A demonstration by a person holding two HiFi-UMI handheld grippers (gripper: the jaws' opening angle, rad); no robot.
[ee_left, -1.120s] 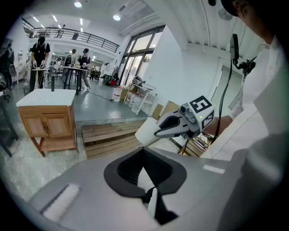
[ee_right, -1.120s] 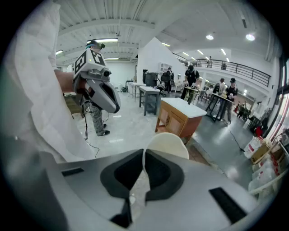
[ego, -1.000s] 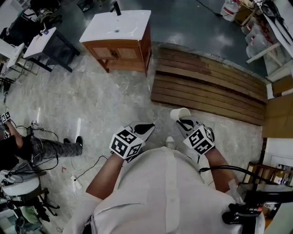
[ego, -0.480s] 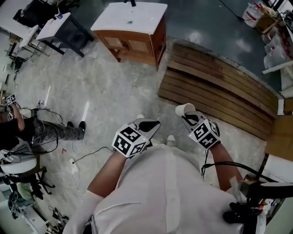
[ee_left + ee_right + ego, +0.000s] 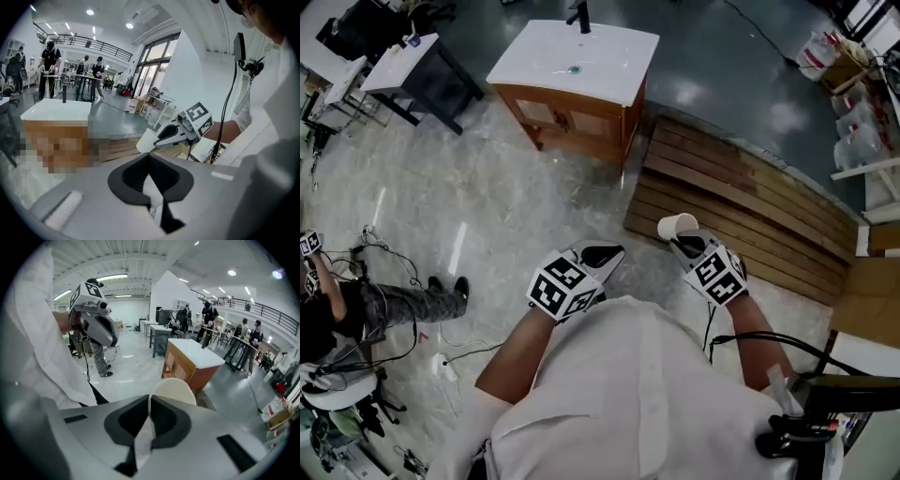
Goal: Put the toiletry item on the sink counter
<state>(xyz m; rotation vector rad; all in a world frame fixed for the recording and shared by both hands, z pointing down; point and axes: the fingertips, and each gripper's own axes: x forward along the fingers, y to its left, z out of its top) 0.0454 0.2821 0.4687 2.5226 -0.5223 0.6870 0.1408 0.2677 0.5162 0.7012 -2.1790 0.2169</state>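
A white cup [image 5: 678, 226] is held by its rim in my right gripper [image 5: 682, 242], which is shut on it; the right gripper view shows the cup [image 5: 173, 390] just past the jaws. My left gripper [image 5: 605, 253] is shut with nothing in it, level with the right one in front of my body. The white sink counter [image 5: 553, 58] with a dark faucet [image 5: 579, 16] tops a wooden cabinet [image 5: 572, 117] some way ahead on the floor. It also shows as the counter [image 5: 56, 108] in the left gripper view and the counter [image 5: 197, 355] in the right gripper view.
A slatted wooden platform [image 5: 741, 202] lies on the floor to the right of the cabinet. A black-framed table [image 5: 412, 70] stands at its left. A person's legs [image 5: 389, 305] and loose cables [image 5: 450, 361] are at the left. People stand at tables in the background.
The sink cabinet has shifted right and grown a little in the head view. Both grippers keep their places in front of me, the cup still in the right one.
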